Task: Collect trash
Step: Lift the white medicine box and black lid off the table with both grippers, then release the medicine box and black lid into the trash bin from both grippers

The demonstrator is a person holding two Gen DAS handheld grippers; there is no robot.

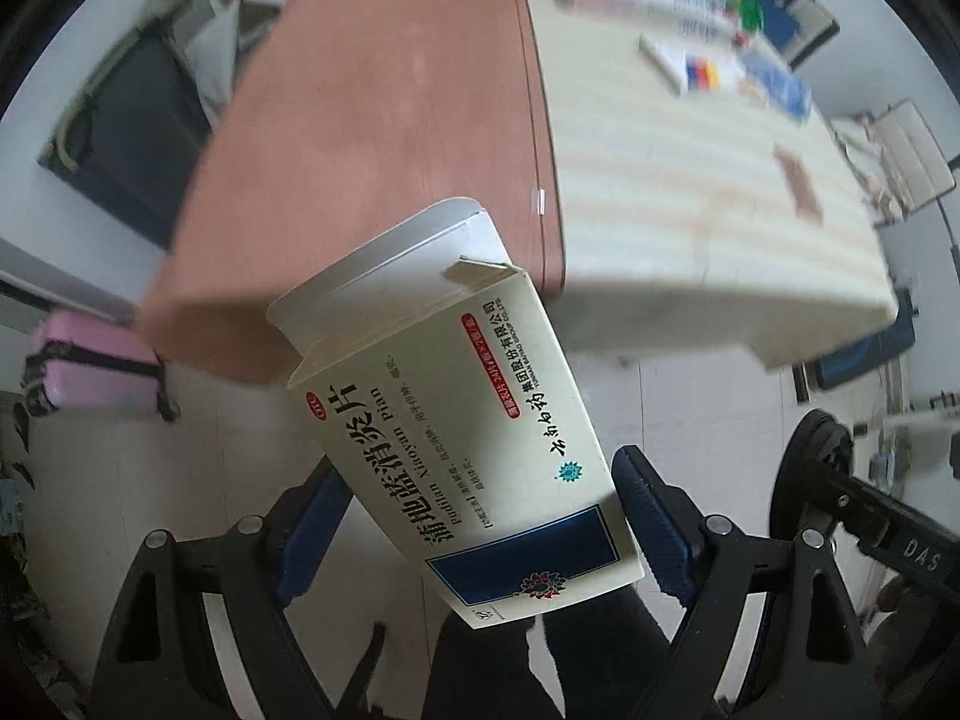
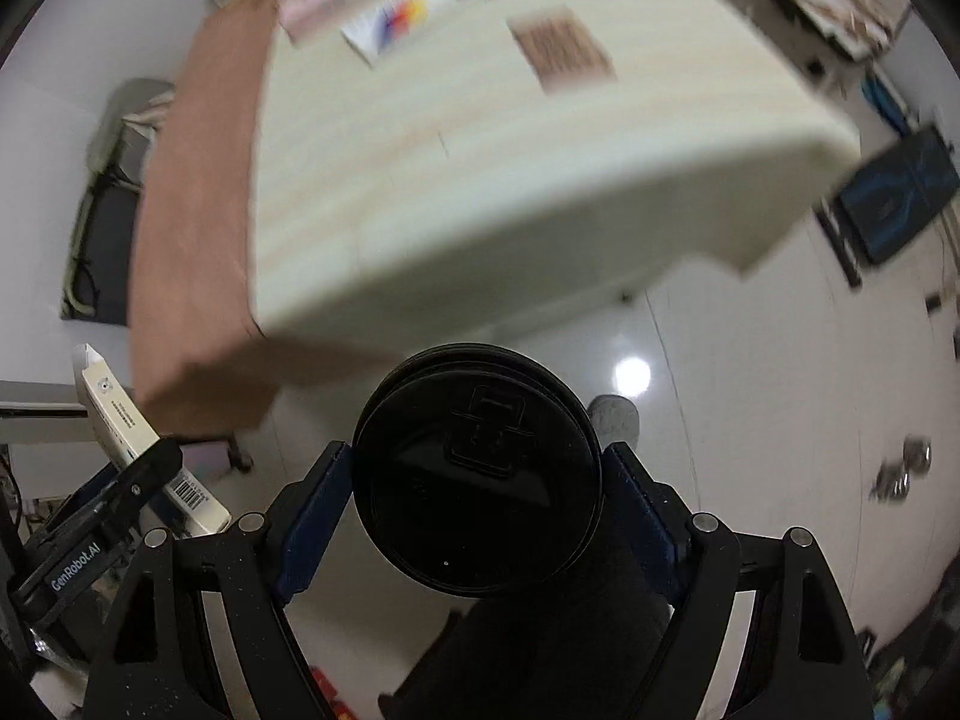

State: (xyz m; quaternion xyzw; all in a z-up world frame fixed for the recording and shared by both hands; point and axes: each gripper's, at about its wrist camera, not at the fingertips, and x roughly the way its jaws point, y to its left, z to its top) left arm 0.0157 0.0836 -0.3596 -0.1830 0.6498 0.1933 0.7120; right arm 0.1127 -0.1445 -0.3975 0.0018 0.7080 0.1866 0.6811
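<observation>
A white tiled floor (image 2: pixel 750 420) lies below a table (image 1: pixel 690 192) whose top is partly pale striped wood and partly a reddish-brown panel (image 1: pixel 372 120); the far end of the table carries blurred boxes and packets (image 1: pixel 708 66). A pink suitcase (image 1: pixel 90 372) stands on the floor to the left, and dark bags lean against the wall behind it. In the left wrist view, the left gripper (image 1: pixel 480 516) is clamped on a cream medicine box (image 1: pixel 456 420), its blue pads pressing the box's two long sides near the blue-banded end. The box is held in the air in front of the table edge, clear of the tabletop. Its long axis runs from lower right, by the gripper, to upper left, so that the open end with raised flaps points up and away toward the reddish-brown panel; the printed face is turned to the camera. In the right wrist view, the right gripper (image 2: pixel 477 498) is closed around a black cup with a black lid (image 2: pixel 477 468). The cup's axis lies roughly along the fingers, with the round lid facing forward toward the table edge and the dark body running back toward the camera. It too is held above the floor, short of the table. At the left edge of this view the medicine box (image 2: pixel 120 420) appears edge-on in the other gripper.
</observation>
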